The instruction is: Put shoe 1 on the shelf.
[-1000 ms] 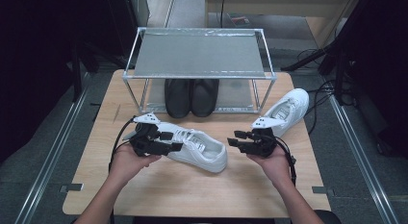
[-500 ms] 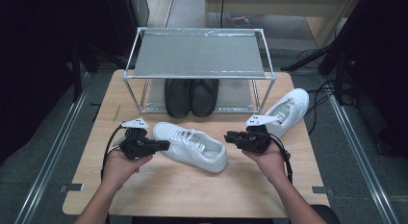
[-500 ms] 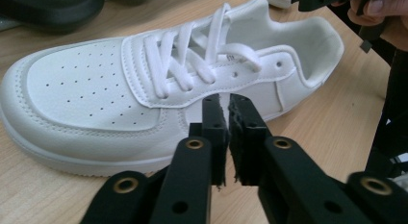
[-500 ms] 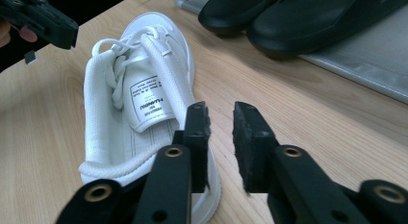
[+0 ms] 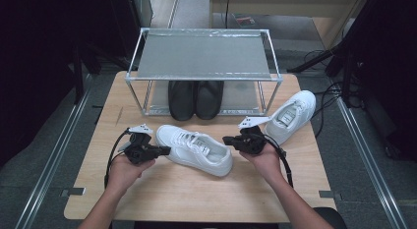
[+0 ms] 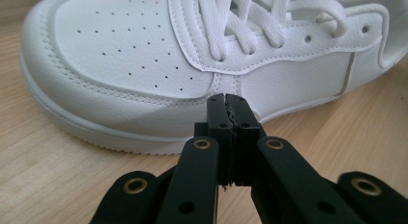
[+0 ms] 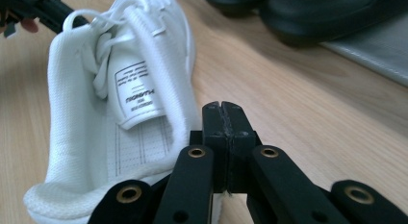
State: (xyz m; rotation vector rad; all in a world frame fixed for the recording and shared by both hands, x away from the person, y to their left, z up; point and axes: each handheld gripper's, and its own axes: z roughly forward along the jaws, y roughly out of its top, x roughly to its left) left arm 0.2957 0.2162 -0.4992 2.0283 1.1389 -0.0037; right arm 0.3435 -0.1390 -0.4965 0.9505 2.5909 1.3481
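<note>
White sneaker [image 5: 194,149] lying on wooden counter [image 5: 196,194], unheld, between left gripper [image 5: 163,151] at toe and right gripper [image 5: 228,140] at heel, both with jaws just closed together on nothing. Second white sneaker [image 5: 293,114] beyond. Black pair [image 5: 195,98] already under rack [image 5: 204,54]; white pair probably left to shelve.

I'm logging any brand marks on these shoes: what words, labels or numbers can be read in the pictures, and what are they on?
Tongue label inside the nearer white sneaker: several printed lines, upside down and too blurred to read.
Tongue label of the second white sneaker: dark print, too small to read.
Black shoes, rack, table: no text.
</note>
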